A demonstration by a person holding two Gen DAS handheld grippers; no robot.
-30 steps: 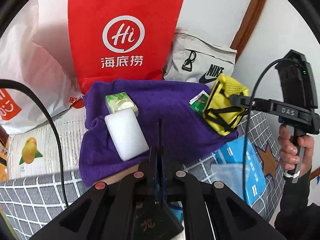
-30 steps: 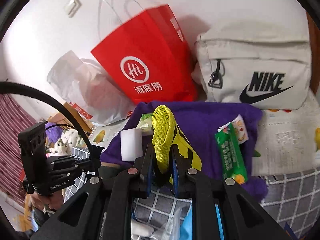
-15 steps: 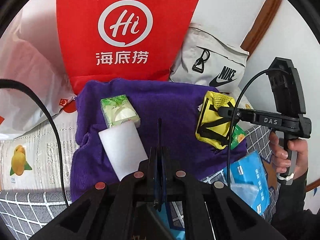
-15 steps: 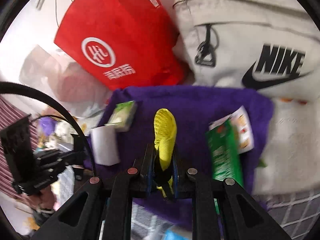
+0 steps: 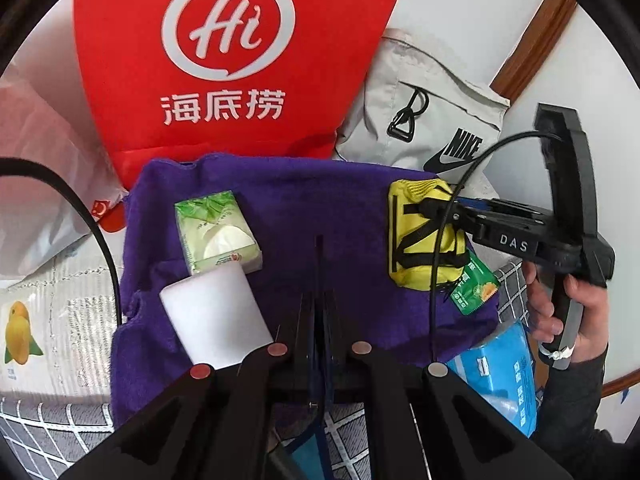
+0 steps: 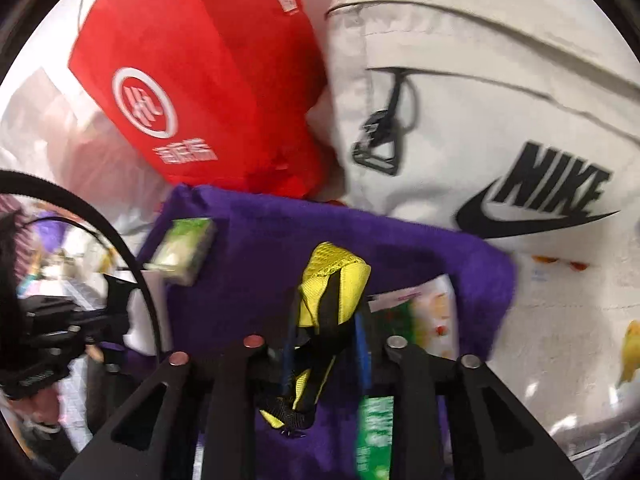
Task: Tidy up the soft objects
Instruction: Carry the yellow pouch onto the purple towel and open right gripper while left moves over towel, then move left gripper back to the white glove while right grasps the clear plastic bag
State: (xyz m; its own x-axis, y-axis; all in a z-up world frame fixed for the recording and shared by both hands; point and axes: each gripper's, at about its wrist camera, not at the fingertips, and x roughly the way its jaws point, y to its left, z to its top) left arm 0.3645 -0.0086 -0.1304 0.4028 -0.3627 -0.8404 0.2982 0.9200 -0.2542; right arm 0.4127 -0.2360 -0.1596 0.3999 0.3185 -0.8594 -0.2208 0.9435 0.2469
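A purple towel [image 5: 312, 200] [image 6: 260, 240] lies spread on the bed. On its left side sit a green tissue pack [image 5: 216, 232] [image 6: 184, 252] and a white foam block [image 5: 216, 316]. A yellow mesh pouch with black straps [image 5: 424, 248] [image 6: 332, 280] rests on the towel's right side, partly over a green snack packet [image 5: 474, 292] [image 6: 400, 320]. My right gripper [image 5: 432, 208] [image 6: 325, 320] straddles the pouch; its jaws are opening, and the pads look just clear of the fabric. My left gripper [image 5: 318, 240] hovers over the towel's middle, shut and empty.
A red paper bag [image 5: 232, 60] and a grey Nike bag [image 5: 432, 120] stand against the wall behind the towel. A white plastic bag [image 5: 36, 184] lies at the left. A blue tissue pack [image 5: 500, 372] lies at the right on the checked sheet [image 5: 48, 432]. A person's hand [image 5: 576, 320] holds the right gripper.
Both grippers have come closer to the towel and lower. The right gripper has set the yellow pouch down on the towel, and its fingers now stand wider apart.
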